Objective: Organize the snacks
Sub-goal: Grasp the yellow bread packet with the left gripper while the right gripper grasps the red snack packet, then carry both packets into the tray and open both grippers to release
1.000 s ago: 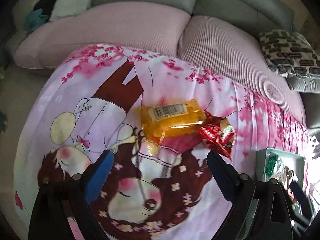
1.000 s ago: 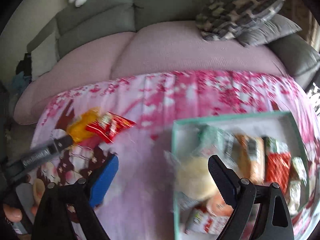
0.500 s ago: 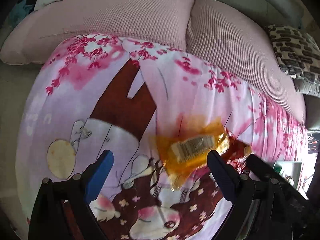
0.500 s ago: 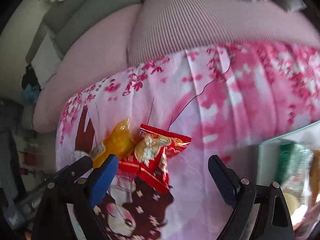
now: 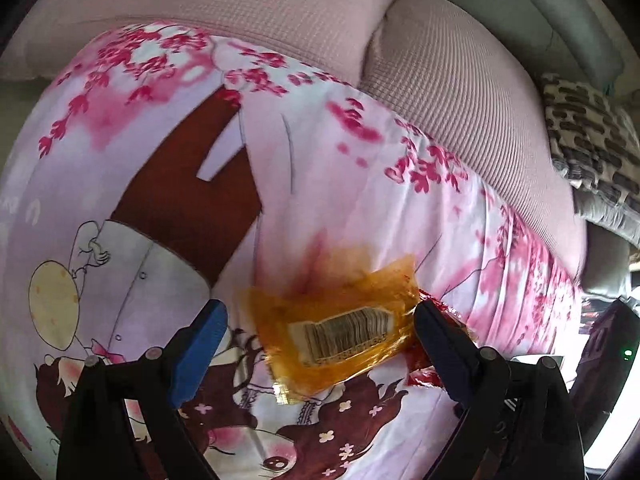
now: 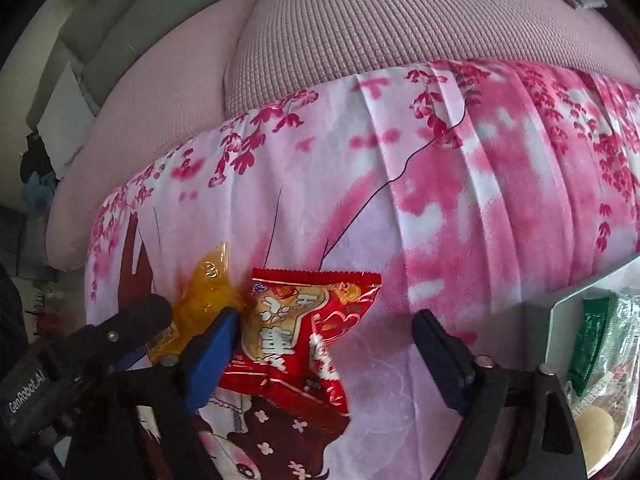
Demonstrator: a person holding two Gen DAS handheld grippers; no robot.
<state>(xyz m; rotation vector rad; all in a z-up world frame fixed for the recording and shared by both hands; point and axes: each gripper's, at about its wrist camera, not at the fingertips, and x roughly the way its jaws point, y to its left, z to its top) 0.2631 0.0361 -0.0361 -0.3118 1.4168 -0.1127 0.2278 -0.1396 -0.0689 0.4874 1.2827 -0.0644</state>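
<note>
A: Where are the snacks rn?

B: Two loose ones lie on the pink printed cloth (image 6: 440,208) over the sofa, touching each other. The orange packet (image 5: 340,332) is barcode up; the red packet (image 6: 304,332) is just beside it, its edge tucked under the orange one's corner. The rest already sit in the green-rimmed box (image 6: 560,308) off to the right.

A: And the grippers?

B: The left hand-held gripper (image 5: 320,352) is wide, pointing steeply down, straddling the orange packet. The pads aren't pressing yet, though the far finger looks v. close to the wrapper's edge; hard to be sure w/ the fisheye. The right hand-held gripper (image 6: 324,356) has its jaws closing, w/ the red packet between them. Its blue finger (image 6: 208,356) is at the packet's left edge, the other is well clear, so no grip yet.

A: Why one each?

B: Prob. so both go to the box in one trip. Coming from above suits flat, crinkly wrappers on soft cloth.

A: Risk?

B: The packets overlap, so lifting one may drag the other. The two grippers are also crowded, nearly touching.
</note>
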